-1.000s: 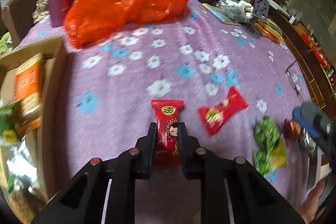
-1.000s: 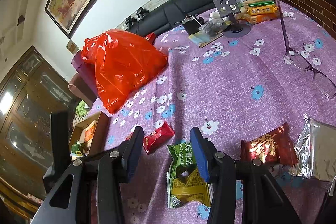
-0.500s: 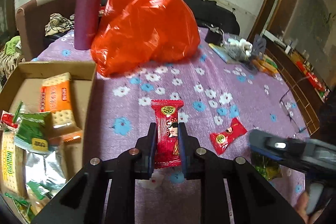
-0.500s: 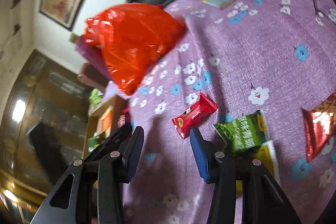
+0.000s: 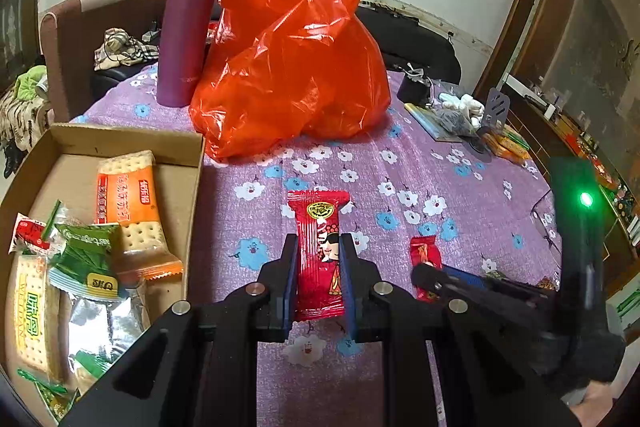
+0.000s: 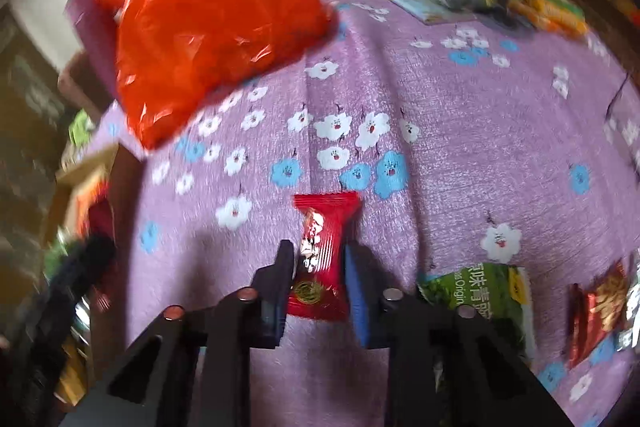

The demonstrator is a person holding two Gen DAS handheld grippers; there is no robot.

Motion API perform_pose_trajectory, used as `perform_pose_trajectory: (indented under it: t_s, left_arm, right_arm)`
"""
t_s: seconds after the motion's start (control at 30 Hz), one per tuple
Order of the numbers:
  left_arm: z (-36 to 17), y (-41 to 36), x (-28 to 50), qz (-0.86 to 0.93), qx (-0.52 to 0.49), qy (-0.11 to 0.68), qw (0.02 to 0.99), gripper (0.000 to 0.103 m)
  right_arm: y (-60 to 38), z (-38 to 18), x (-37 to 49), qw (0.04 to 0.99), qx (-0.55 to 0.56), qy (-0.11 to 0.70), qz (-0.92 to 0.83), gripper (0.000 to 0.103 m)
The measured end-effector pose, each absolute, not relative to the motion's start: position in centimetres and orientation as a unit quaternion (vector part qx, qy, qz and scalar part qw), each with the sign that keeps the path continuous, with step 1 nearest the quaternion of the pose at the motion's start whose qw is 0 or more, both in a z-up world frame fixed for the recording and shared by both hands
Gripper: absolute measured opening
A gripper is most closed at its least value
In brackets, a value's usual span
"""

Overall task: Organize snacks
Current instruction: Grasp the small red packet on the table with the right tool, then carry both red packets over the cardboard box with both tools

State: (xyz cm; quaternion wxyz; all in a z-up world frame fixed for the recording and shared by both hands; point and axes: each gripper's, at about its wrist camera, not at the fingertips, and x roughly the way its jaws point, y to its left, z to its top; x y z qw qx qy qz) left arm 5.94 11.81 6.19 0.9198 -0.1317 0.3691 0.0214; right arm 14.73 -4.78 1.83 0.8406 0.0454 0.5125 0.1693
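- my left gripper point(image 5: 318, 267) is clenched on a red snack packet point(image 5: 319, 251), lifted over the cloth; the cardboard box point(image 5: 188, 211) sits at nine o'clock, several snacks already inside.
- my right gripper point(image 6: 318, 263) brackets another red packet point(image 6: 322, 255) — jaws touching, but whether it's squeezed i cannot tell.
- left to do: a green packet point(image 6: 480, 291) and a red foil packet point(image 6: 596, 311) at three o'clock.

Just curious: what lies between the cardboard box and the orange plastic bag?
Only bare flowered cloth, in the left wrist view; the box and bag nearly touch.
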Motion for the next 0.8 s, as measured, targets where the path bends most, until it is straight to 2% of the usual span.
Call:
perform_pose_trajectory:
  t_s: [0.23,0.5,0.8]
  left_arm:
    - [5.9,10.9,6.0,0.007,-0.122,0.374,0.919,0.018]
    - [5.5,9.9,6.3,-0.008,-0.112,0.376,0.92,0.018]
    - [5.8,9.9,5.9,0.002,-0.104,0.364,0.925,0.018]
  right_arm:
    - [-8.8,2.9,13.3,0.852,0.158,0.432,0.248,0.02]
    - [-9.1,5.4,11.7,0.866,0.15,0.387,0.28,0.02]
    - [-8.1,5.4,11.1,0.865,0.144,0.382,0.293,0.02]
